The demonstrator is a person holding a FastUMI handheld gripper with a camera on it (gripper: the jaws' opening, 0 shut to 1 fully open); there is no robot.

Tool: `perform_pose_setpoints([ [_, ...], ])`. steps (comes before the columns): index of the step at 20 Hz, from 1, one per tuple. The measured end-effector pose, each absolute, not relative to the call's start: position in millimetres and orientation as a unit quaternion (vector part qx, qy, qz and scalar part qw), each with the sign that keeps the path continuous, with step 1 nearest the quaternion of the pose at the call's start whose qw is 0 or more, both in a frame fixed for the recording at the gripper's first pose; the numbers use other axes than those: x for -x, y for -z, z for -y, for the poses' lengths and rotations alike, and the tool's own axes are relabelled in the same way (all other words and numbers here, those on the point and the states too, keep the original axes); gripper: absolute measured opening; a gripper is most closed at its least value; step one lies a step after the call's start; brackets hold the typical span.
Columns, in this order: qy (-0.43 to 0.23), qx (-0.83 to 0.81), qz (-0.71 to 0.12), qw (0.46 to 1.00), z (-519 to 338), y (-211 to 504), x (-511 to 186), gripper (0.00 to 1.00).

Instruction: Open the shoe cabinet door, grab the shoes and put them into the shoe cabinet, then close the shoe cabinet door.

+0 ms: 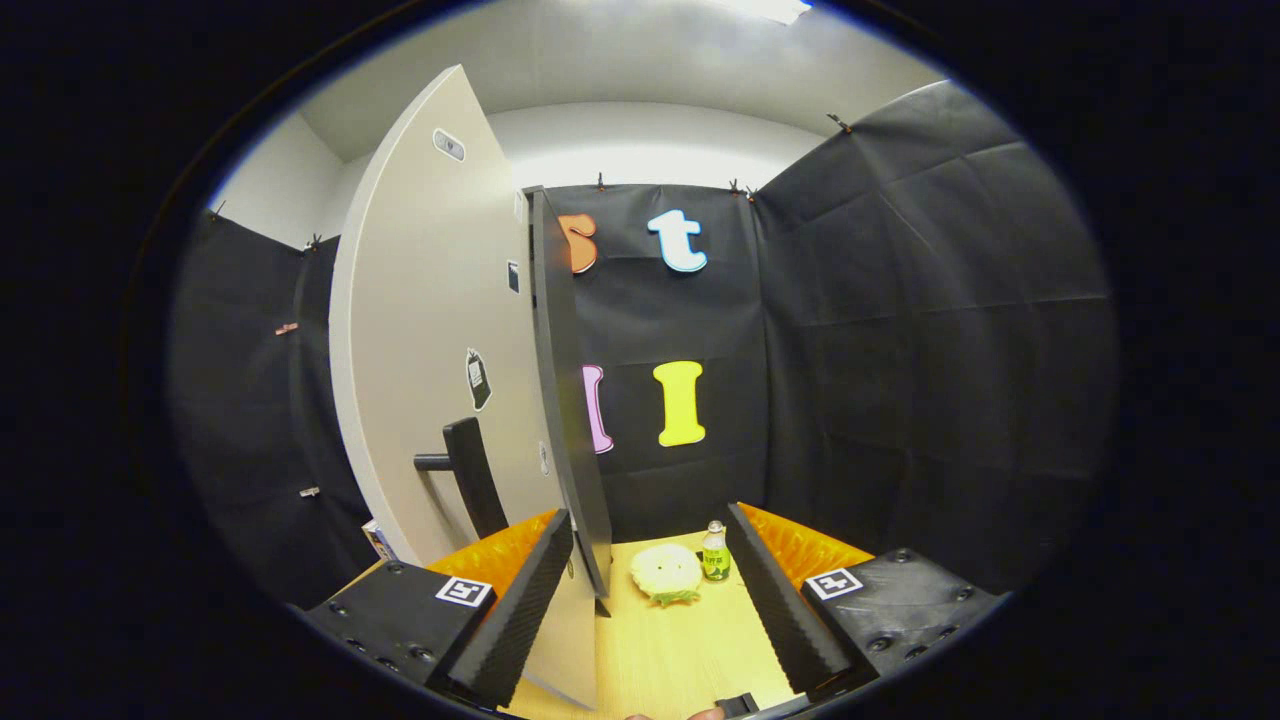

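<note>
Ahead of you, black cloth (pixel 900 330) lines the booth on three sides — creased and clipped along its top edge. Above it you see a plain white wall (pixel 650 140) and a pale ceiling (pixel 600 50), with a bright light (pixel 770 8) overhead. Underneath you lies a light wooden surface (pixel 670 650) — it runs forward to the cloth.

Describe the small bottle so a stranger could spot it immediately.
Start at the tall pale cabinet door standing ajar, then look along the wooden floor between the open gripper fingers. The small bottle stands upright beside a pale round object, green and taller than it.
</note>
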State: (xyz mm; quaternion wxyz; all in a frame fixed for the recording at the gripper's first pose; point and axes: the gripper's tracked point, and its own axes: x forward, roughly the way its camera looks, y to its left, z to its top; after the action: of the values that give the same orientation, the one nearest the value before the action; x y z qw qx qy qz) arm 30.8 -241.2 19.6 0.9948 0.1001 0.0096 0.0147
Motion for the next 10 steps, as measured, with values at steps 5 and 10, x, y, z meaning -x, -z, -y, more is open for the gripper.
perform_pose_setpoints([
  [5,-0.021,-0.089,-0.015,0.996,233,-17,-40,0.98],
  [10,-0.008,-0.099,-0.018,0.995,223,-16,-37,0.98],
])
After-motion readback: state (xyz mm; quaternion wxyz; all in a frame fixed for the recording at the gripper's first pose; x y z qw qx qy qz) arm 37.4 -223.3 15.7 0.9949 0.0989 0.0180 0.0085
